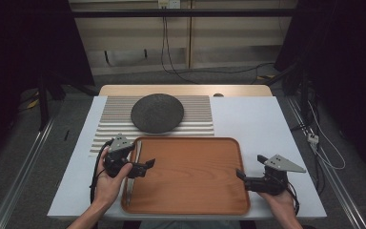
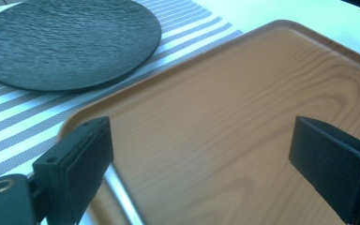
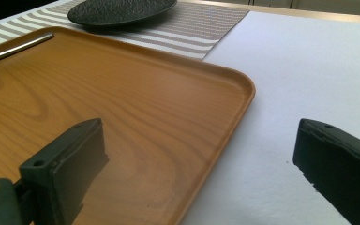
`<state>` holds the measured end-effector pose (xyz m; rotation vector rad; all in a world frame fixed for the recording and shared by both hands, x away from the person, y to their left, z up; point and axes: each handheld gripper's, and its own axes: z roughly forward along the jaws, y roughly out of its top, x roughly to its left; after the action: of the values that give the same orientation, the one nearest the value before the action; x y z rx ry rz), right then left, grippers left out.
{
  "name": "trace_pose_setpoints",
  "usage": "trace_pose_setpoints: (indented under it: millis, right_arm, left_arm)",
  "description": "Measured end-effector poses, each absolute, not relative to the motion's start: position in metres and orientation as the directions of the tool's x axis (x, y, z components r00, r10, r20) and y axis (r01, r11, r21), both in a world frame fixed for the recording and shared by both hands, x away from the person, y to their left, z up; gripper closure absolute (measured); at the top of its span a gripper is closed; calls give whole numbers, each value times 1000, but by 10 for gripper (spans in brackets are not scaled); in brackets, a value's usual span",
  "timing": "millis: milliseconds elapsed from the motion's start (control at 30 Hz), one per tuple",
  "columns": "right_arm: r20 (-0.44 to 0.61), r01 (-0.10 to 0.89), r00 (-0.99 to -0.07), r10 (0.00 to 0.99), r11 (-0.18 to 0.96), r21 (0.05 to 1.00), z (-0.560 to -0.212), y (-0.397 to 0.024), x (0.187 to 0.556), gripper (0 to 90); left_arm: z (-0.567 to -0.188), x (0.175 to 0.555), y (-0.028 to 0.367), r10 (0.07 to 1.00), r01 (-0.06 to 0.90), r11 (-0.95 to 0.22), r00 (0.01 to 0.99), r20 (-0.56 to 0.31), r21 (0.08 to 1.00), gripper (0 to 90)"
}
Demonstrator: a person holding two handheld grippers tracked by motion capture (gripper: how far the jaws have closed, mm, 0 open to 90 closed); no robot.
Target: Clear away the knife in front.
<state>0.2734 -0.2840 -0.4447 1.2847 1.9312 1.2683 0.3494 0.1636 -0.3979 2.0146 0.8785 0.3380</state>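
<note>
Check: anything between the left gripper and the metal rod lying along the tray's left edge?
Nothing visible. The left gripper hangs open over the tray, with the metal rod close below it; the dark plate sits apart on the striped mat.

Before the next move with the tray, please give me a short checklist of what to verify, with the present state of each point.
1. Left gripper open: ok, its fingers stand wide apart with nothing between them.
2. Right gripper open: ok, empty, at the tray's right edge.
3. Tray lies flat on the table: ok.
4. Tray free of loose things: not ok, a thin metal utensil lies along its left side and might slide.
5. Plate apart from the tray: ok, it sits on the striped mat behind it.
6. Fingers around the tray rim: cannot tell.
</note>
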Motion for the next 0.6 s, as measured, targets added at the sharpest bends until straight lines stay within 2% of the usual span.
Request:
trace_pose_setpoints:
  millis: [200, 600]
  right_arm:
    - [86, 440, -433, 897, 126, 889, -445, -283, 273, 26]
    - [89, 441, -431, 898, 124, 889, -445, -283, 273, 26]
  left_arm:
    - [-403, 342, 179, 739, 431, -349, 673, -38, 832, 62]
    - [-418, 332, 204, 778, 440, -309, 626, -42, 843, 61]
